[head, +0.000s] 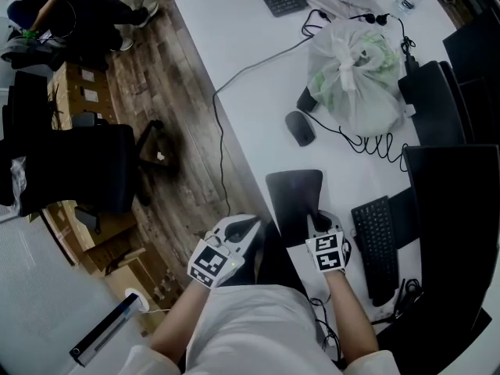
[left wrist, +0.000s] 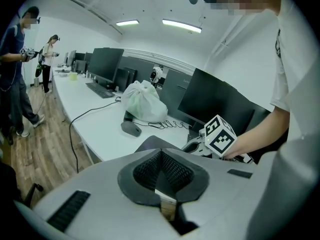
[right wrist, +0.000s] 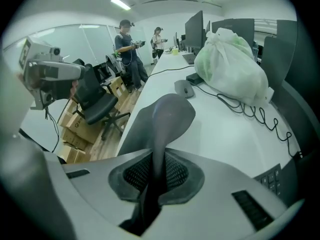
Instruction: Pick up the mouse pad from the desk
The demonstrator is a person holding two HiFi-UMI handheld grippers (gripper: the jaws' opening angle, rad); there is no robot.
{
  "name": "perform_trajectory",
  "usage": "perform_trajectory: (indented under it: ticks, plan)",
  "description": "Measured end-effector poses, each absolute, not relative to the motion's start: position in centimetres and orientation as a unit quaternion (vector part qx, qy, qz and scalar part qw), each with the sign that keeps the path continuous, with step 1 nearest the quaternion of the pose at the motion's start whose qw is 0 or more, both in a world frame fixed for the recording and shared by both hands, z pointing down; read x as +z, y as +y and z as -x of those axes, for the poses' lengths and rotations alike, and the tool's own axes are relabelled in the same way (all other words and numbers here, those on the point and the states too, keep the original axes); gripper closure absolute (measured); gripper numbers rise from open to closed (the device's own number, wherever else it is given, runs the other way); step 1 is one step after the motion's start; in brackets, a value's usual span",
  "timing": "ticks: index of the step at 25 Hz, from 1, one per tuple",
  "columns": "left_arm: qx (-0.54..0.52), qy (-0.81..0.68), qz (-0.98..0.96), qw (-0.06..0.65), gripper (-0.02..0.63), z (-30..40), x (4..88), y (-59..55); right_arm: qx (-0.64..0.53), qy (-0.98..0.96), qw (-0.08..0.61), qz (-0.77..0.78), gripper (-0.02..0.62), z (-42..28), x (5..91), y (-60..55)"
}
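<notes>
Right tool (head: 319, 223) pinches the pad's (head: 293, 198) near edge, curling it off the desk (head: 250, 61). Hold firm, lift steadily; left tool (head: 248, 226) is clenched, empty.

The mouse pad (head: 293, 198) is dark, matt and limp like rubbery cloth. The desk (head: 234, 45) under it is smooth, white and faintly glossy. Beyond the mouse pad, the bag (head: 351, 73) is thin, crinkled, translucent plastic. Left of the mouse pad, the floor (head: 180, 92) is streaky wood.

Desk (head: 234, 37) is bare between pad (head: 295, 201) and mouse (head: 300, 128). Keyboard (head: 378, 244) blocks the pad's right side; bag (head: 351, 76) and cables (head: 375, 143) crowd behind.
</notes>
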State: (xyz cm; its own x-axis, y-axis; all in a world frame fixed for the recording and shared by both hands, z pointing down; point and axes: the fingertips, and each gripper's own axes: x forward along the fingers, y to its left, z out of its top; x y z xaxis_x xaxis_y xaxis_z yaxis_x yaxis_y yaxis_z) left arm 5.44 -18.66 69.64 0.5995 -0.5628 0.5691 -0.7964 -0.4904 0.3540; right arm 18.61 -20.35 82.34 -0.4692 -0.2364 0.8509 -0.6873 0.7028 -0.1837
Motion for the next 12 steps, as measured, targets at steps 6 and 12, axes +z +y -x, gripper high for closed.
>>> perform_trajectory:
  ticks: [6,12]
  plan:
    - [0.184,-0.403,-0.850,0.284,0.589,-5.0,66.3,-18.2,0.267,-0.821,0.400,-0.308,0.549,-18.9,78.5,-19.4]
    - [0.172,-0.393,-0.862,0.271,0.589,-3.9,63.2,-17.9,0.260,-0.819,0.381,-0.341,0.549,-18.7,75.0,-19.0]
